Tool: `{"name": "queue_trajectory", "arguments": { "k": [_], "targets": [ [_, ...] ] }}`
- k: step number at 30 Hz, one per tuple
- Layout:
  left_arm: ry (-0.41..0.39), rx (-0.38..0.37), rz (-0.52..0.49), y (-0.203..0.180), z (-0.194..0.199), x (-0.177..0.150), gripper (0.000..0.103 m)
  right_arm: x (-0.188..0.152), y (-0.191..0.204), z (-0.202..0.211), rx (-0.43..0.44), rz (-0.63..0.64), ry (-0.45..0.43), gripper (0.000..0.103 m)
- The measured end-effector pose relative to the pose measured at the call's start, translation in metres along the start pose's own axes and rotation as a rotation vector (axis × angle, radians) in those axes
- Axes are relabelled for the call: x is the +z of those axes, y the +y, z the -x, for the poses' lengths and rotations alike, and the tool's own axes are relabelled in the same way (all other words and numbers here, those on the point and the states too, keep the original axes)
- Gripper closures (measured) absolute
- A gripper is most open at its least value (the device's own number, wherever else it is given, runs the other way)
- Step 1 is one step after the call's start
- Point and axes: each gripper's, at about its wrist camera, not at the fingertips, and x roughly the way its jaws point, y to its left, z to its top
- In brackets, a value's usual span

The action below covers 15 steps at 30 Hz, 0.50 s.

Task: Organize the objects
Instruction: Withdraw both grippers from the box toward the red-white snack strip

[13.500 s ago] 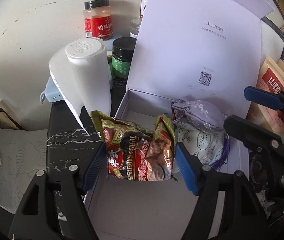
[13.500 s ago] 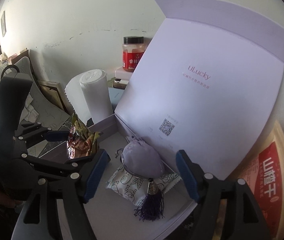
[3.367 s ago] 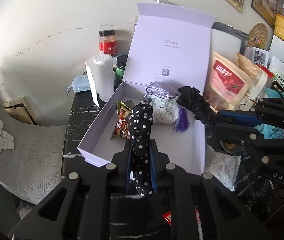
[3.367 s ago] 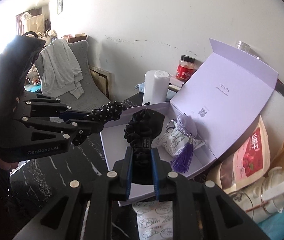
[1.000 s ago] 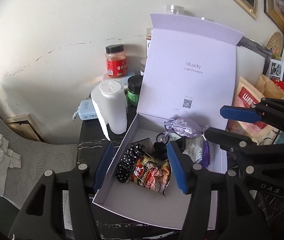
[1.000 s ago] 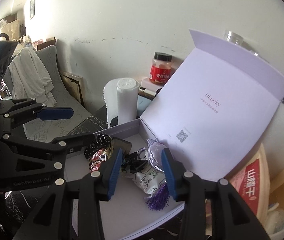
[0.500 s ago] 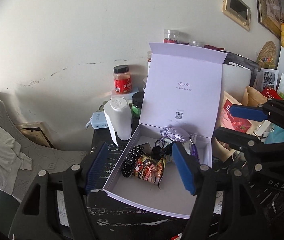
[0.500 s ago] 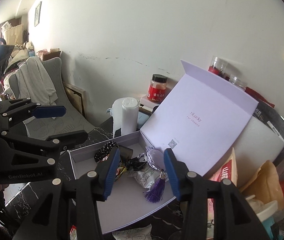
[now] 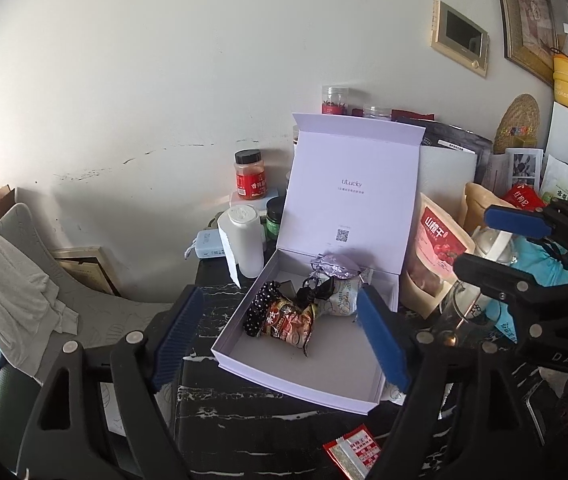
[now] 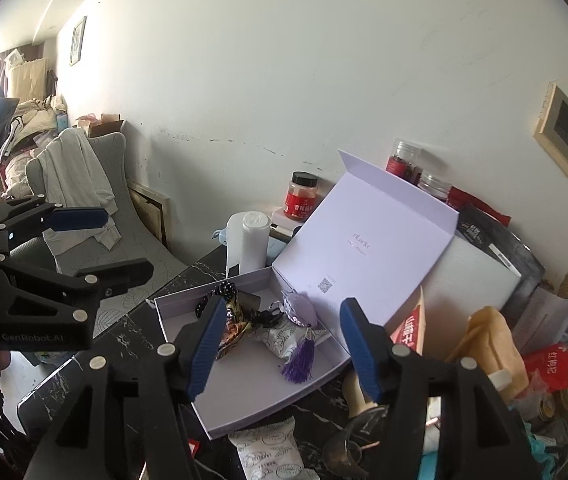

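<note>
Both tools have drawn back from the open lilac cardboard box [image 9: 316,376] on the black marbled bench [image 9: 243,432]; left tool [image 9: 279,340] and right tool [image 10: 284,350] are spreading, empty. Next, reach for the white printed sachet [image 10: 267,452] beside the box, approaching low and square.

A red-labelled jar with a black lid [image 9: 250,175] stood against the white wall [image 9: 163,60], with a white paper roll [image 9: 243,240] upright on the black marbled worktop [image 9: 243,432] before it and a pale blue device [image 9: 207,245] just beside the roll. A grey garment [image 10: 75,168] hung over a grey chair [image 10: 139,240] to the left. A framed panel [image 9: 460,38] hung on the wall, and a woven mat [image 9: 518,123] leaned among packets at the right.
</note>
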Motion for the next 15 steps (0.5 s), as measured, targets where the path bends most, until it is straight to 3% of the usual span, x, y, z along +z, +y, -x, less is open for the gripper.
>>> {"name": "queue_trajectory", "arguments": {
  "k": [15],
  "targets": [
    [0.012, 0.018, -0.007, -0.032, 0.063, -0.046, 0.020, -0.042, 0.013, 0.058, -0.009, 0.007, 0.001, 0.043]
  ]
}}
